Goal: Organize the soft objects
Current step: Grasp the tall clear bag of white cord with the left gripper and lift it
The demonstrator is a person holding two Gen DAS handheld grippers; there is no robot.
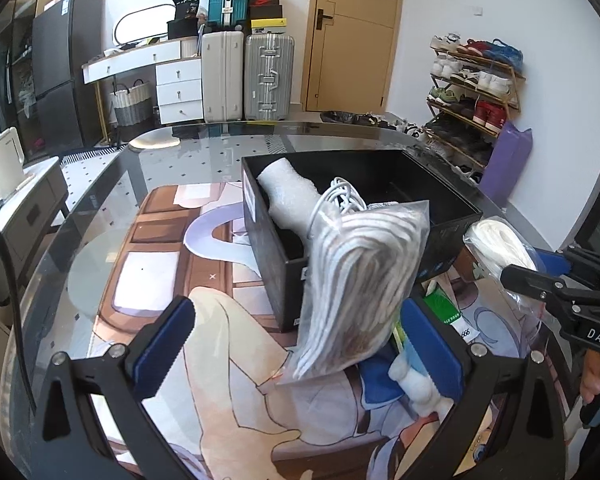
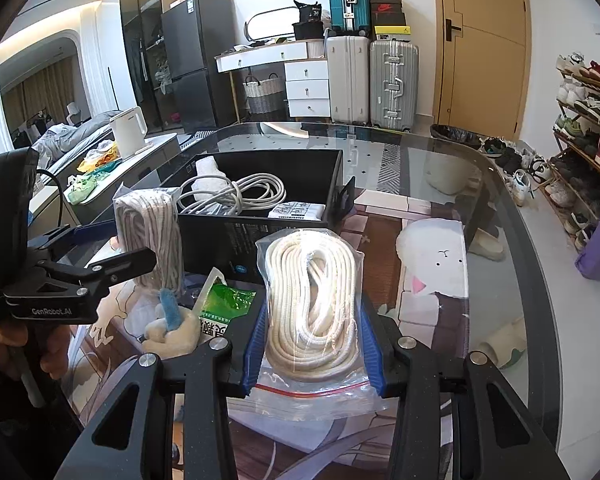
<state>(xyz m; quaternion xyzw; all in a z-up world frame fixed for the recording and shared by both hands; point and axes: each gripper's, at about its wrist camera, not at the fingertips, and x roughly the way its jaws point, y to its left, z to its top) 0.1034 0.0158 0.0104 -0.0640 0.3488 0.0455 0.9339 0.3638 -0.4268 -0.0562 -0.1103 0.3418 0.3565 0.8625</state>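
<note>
The right gripper [image 2: 311, 320] pinches a zip bag of cream rope [image 2: 312, 300] at lower centre of its view, blue pads pressed into both sides of the coil, the bag lifted just short of the black box [image 2: 260, 232].

Over in the left wrist view, the left gripper [image 1: 296, 344] stands spread wide, its pads well apart. A bag of grey-white cord [image 1: 352, 300] sits between them, leaning on the box's near wall; I cannot tell whether anything touches it.

Inside the box, upper centre: a white foam roll [image 1: 288, 192], a loose white cable [image 2: 236, 192] and a printed leaflet [image 2: 296, 211] are already in.

Still out on the printed mat [image 1: 148, 280]: a green packet [image 2: 224, 304] and a small plush toy [image 2: 172, 328], lower left of the right view. So it looks roughly halfway, with both rope bags and those two left.
</note>
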